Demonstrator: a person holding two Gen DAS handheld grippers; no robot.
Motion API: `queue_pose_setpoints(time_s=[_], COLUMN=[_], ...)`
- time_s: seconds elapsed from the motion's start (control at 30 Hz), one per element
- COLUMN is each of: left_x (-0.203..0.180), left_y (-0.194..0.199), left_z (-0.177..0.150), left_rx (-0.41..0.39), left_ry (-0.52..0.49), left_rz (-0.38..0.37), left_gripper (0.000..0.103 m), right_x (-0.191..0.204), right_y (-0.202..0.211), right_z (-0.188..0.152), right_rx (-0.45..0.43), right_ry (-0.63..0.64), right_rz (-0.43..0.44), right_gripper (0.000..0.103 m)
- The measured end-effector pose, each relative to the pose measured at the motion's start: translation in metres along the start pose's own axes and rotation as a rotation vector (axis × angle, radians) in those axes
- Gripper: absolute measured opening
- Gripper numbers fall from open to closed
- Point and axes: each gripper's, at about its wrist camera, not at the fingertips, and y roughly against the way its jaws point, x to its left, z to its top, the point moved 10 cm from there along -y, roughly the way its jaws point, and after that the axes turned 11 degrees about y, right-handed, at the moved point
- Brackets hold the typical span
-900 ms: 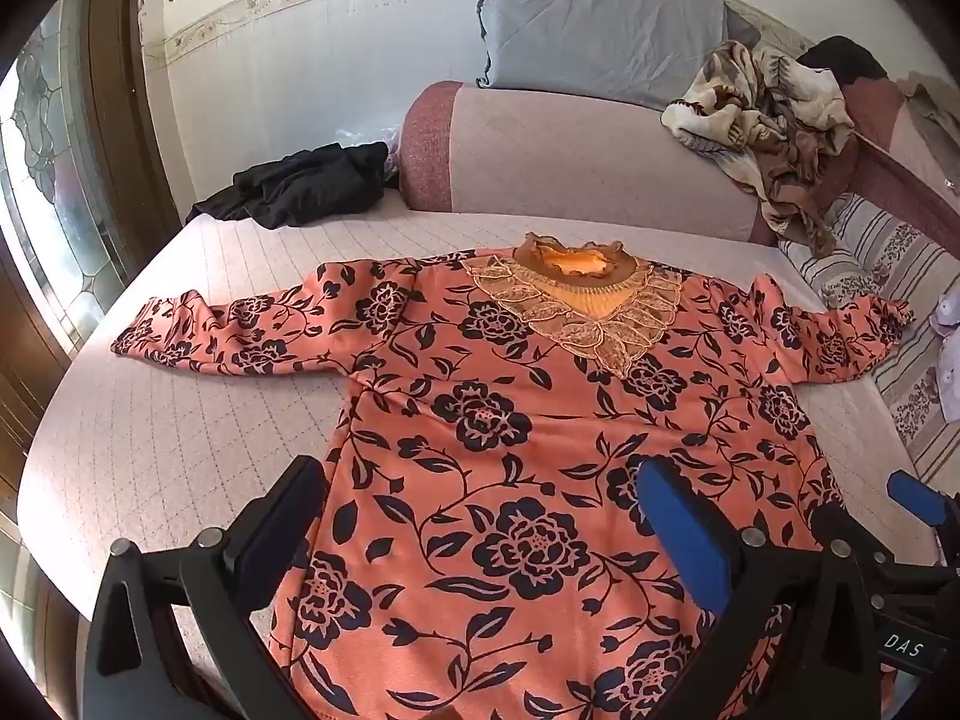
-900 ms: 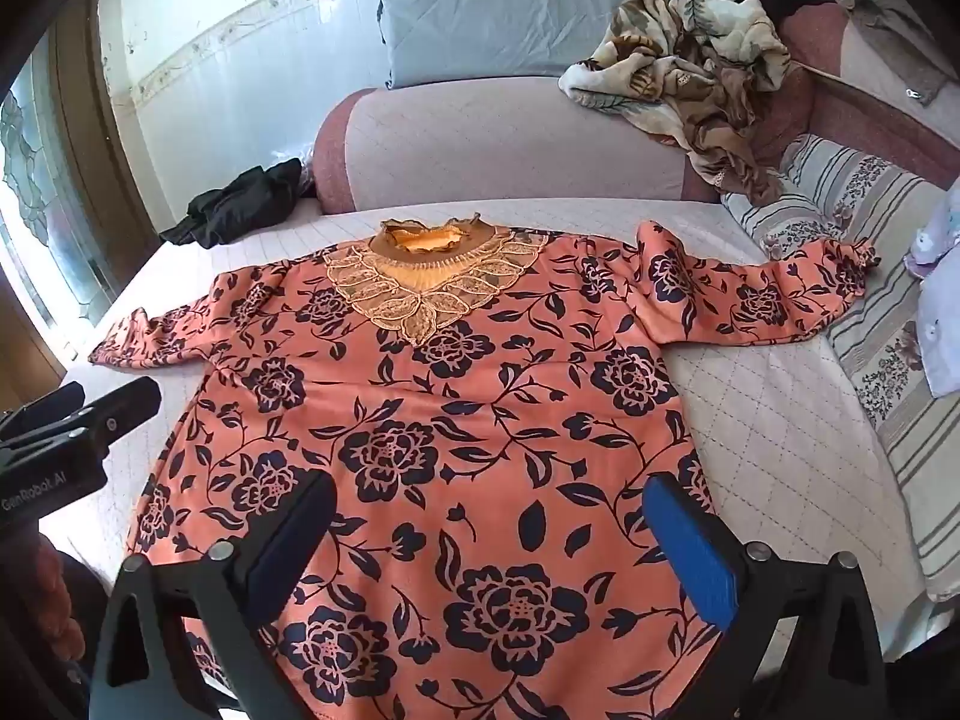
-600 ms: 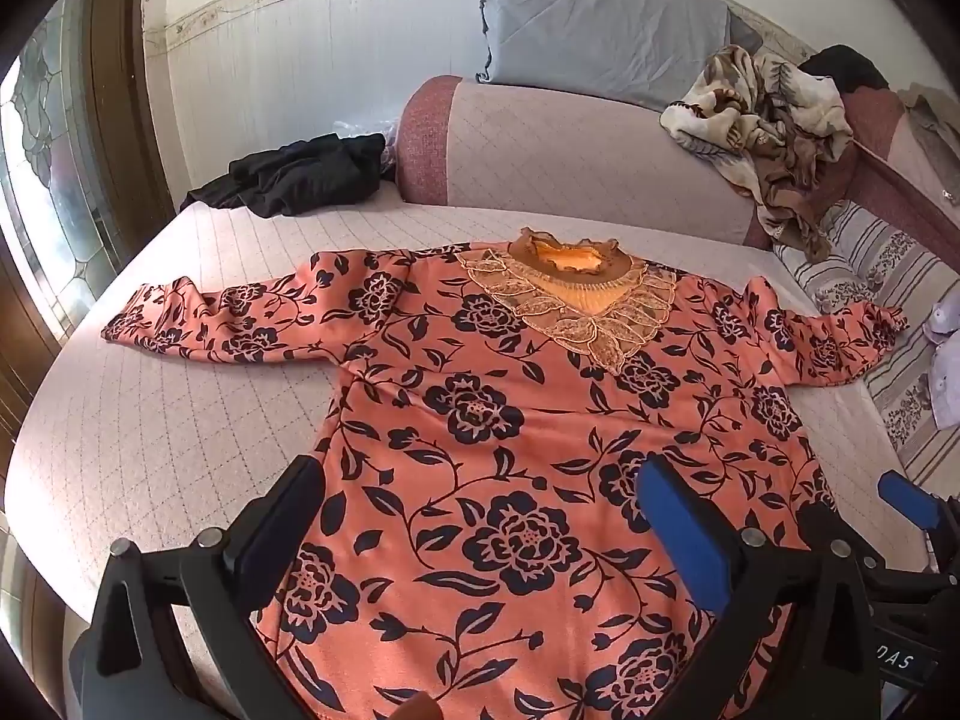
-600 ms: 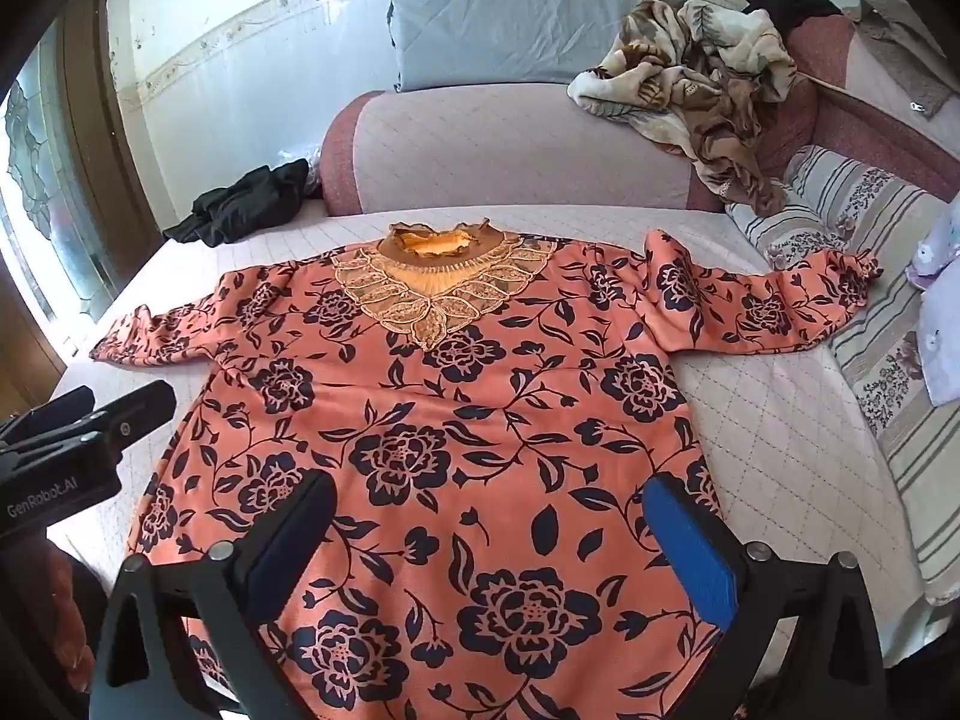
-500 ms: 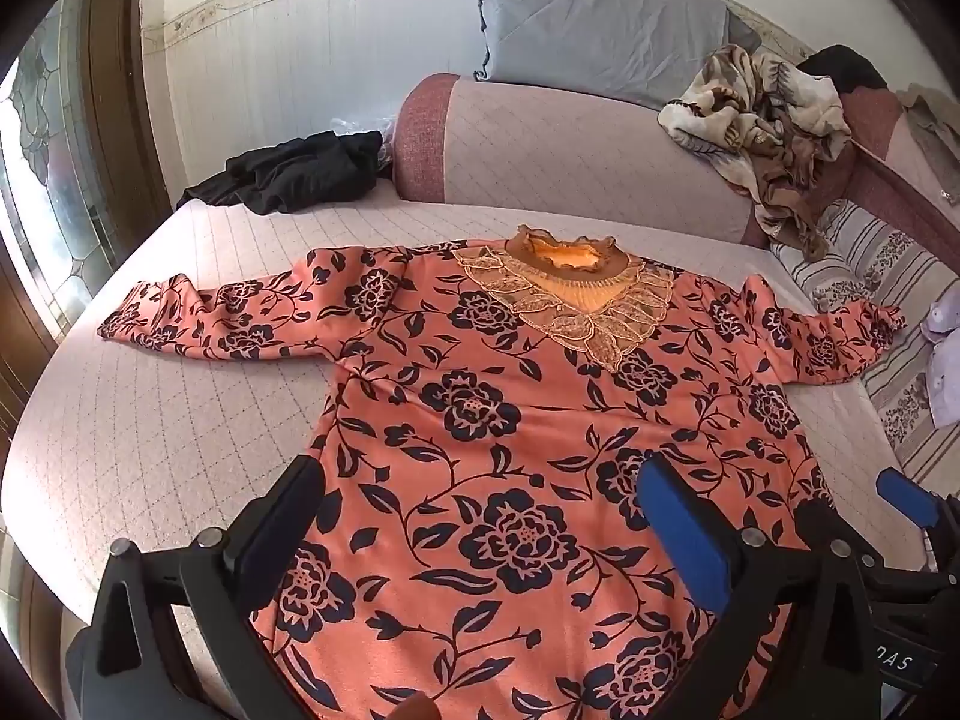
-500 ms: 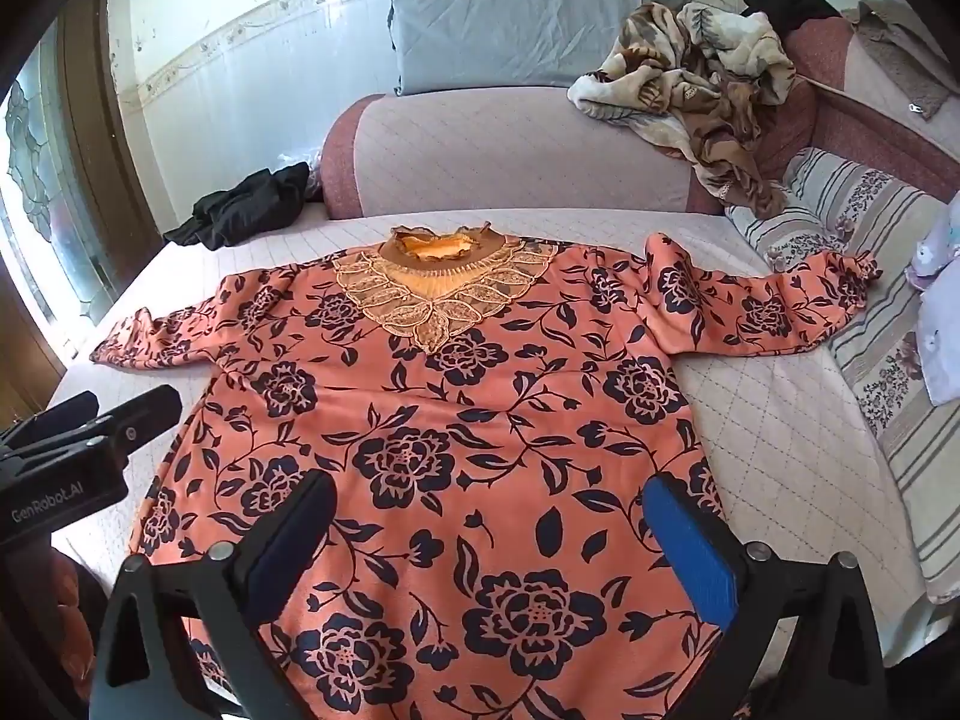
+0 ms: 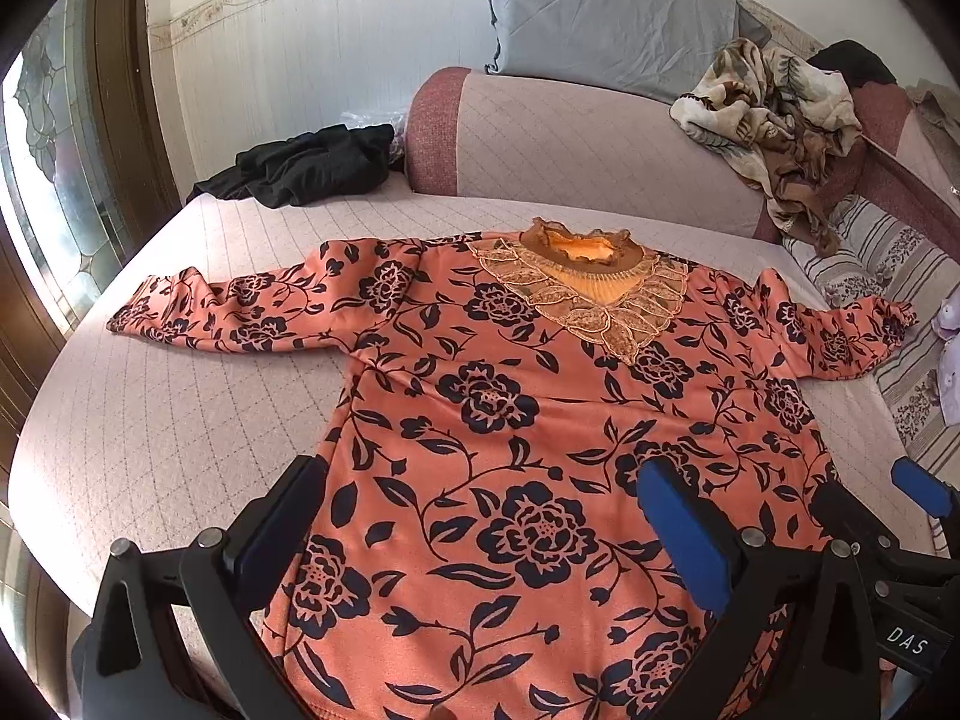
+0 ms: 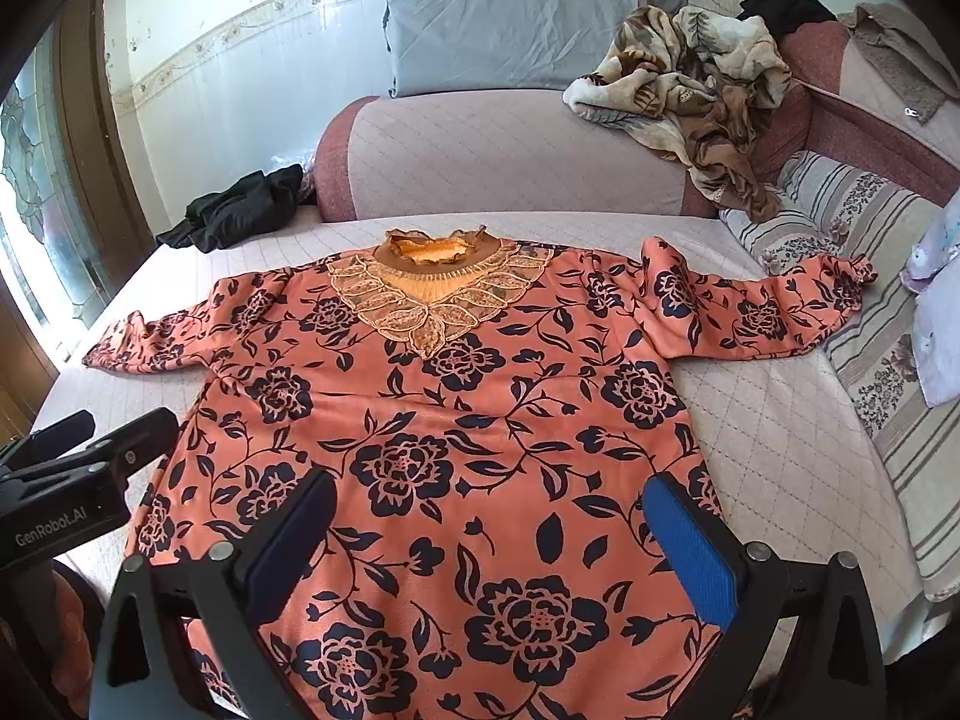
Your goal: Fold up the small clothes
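the blouse [image 7: 516, 420], orange with dark flowers and a lace collar [image 7: 585, 294], lies flat and face up on the bed [image 7: 150, 420], collar toward the sofa back [image 7: 576, 138], both sleeves spread wide and the hem at the bed's near edge. no fold shows yet. beyond the collar sit a grey pillow [image 7: 606, 18] and a crumpled brown blanket [image 7: 774, 114]; off the blouse's left sleeve [image 7: 240, 312] a heap of black clothes [image 7: 306, 171] lies near the bed's far corner; its right sleeve [image 8: 756, 312] reaches a striped cushion [image 8: 870, 252].

the left gripper [image 7: 486, 522] and right gripper [image 8: 492, 534] hover over the lower half of the blouse, jaws spread wide, nothing between them.

risks, as i judge it: the cloth looks slippery and thin, so a pinch may catch only the top layer and the fold would drag crooked. the hem hangs close to the bed's edge, so a pull toward the person could slide the blouse off. the right sleeve cuff rests against the cushion and may snag when lifted.
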Motion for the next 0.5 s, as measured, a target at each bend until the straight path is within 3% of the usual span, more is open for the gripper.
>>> queue_pose_setpoints(time_s=[0.5], left_x=[0.001], left_y=[-0.0008], left_z=[-0.0003], left_rx=[0.007], left_ry=[0.009], left_rz=[-0.004], left_gripper=[0.103], right_x=[0.0024], right_y=[-0.0019], right_z=[0.0086], right_rx=[-0.003], right_ry=[-0.004], right_rz=[-0.007], right_gripper=[0.103])
